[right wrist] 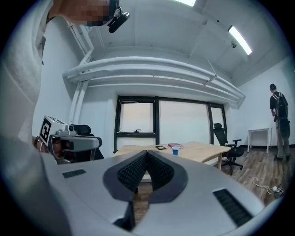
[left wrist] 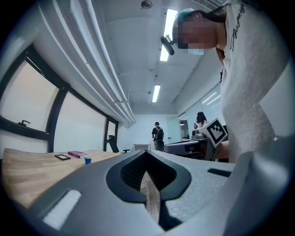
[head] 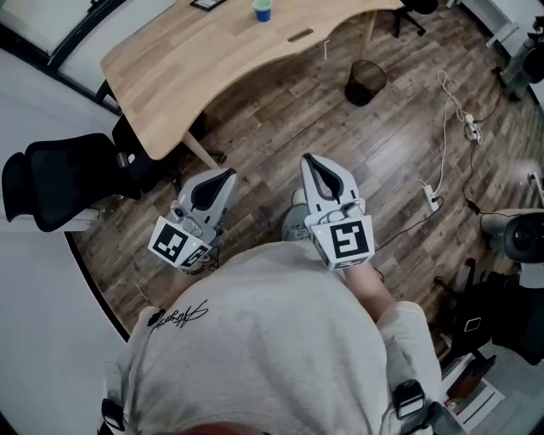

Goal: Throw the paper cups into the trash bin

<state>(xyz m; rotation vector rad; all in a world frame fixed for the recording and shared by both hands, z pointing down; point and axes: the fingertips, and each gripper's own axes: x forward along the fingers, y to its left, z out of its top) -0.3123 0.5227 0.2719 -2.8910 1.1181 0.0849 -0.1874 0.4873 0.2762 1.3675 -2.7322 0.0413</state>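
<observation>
Left tongs [head: 228,175] and right tongs [head: 308,161] held level, well short of the table [head: 170,59]. Both pinched shut on nothing, probably just carried ready for the approach. Blue paper cup [head: 262,10] upright on the table's far side, untouched. Black mesh trash bin [head: 365,81] on the floor right of the table. Office chair [head: 59,178] at the table's left corner. Loose cables [head: 444,127] farther right: possible trip risk.

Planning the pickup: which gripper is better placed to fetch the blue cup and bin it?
Right, narrowly. Both grippers are shut, empty and far from the blue cup, but the right gripper is on the side of the trash bin; the left gripper is not.
</observation>
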